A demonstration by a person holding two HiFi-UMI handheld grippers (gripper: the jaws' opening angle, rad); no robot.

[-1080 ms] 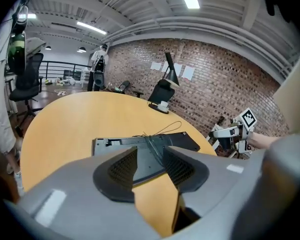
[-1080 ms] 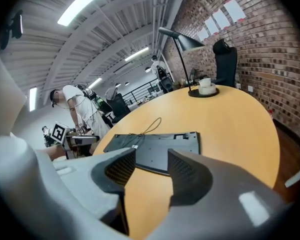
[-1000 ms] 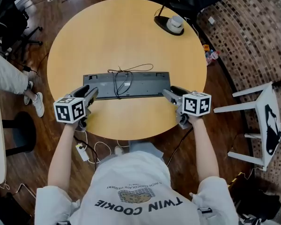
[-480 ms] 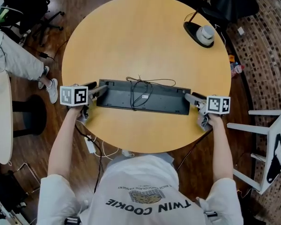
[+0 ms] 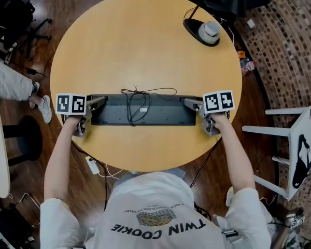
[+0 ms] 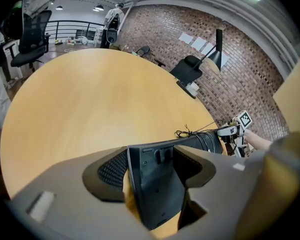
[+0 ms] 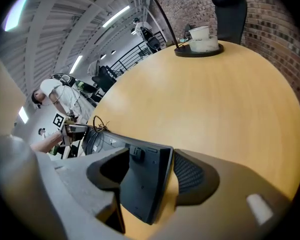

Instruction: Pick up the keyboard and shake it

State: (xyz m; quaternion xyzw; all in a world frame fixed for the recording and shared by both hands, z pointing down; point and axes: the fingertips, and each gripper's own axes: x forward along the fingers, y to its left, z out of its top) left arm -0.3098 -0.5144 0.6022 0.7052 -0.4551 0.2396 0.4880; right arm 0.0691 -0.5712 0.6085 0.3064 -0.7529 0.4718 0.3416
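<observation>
A dark grey keyboard (image 5: 160, 110) lies underside up across the near half of the round wooden table (image 5: 145, 40), with its black cable (image 5: 135, 100) bundled on top. My left gripper (image 5: 96, 105) is at its left end and my right gripper (image 5: 191, 104) at its right end. In the left gripper view the keyboard's end (image 6: 155, 184) sits between the wide jaws of the left gripper (image 6: 155, 166), with bare wood showing beside one pad. The right gripper view shows the other end of the keyboard (image 7: 142, 181) between the spread jaws of the right gripper (image 7: 147, 171), also with a gap.
A desk lamp's black base (image 5: 203, 31) stands at the table's far right edge. A white stool (image 5: 295, 139) is on the floor to the right. A seated person's leg (image 5: 10, 84) and office chairs are to the left.
Both grippers have gone from the keyboard's near corners out to its two ends, and their jaws have spread wider. The keyboard tilted for a moment and now lies straight across.
</observation>
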